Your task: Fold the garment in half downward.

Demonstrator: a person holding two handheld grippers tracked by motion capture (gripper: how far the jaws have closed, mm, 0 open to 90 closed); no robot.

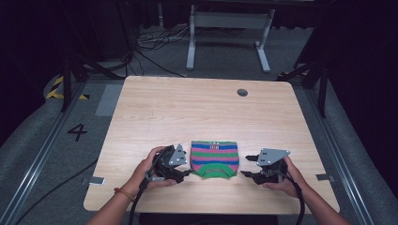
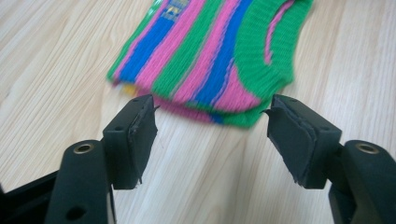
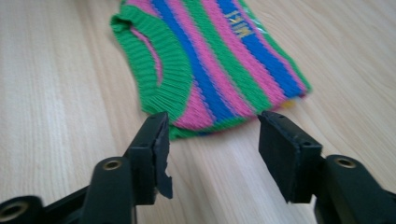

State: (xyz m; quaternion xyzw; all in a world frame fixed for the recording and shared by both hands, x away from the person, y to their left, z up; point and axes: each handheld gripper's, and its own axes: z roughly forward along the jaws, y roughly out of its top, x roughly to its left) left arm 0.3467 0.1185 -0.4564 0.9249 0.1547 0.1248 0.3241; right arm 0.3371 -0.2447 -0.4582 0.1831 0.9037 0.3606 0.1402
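A small knitted garment [image 1: 214, 159] with green, pink and blue stripes lies flat near the table's front edge, its green ribbed collar toward the person. My left gripper [image 1: 187, 168] rests just left of it, open, jaws pointing at its left edge. In the left gripper view the garment [image 2: 212, 56] lies just beyond the spread jaws of the left gripper [image 2: 212, 140]. My right gripper [image 1: 246, 166] stands open just right of the garment, apart from it. The right gripper view shows the garment [image 3: 210, 60] ahead of the empty right gripper [image 3: 212, 156].
The wooden table [image 1: 197, 108] has a round grommet hole [image 1: 242, 92] at the back right. Beyond the table stands a white metal frame [image 1: 230, 37] with cables [image 1: 155, 42] on the floor. A rail [image 1: 42, 150] runs along the left side.
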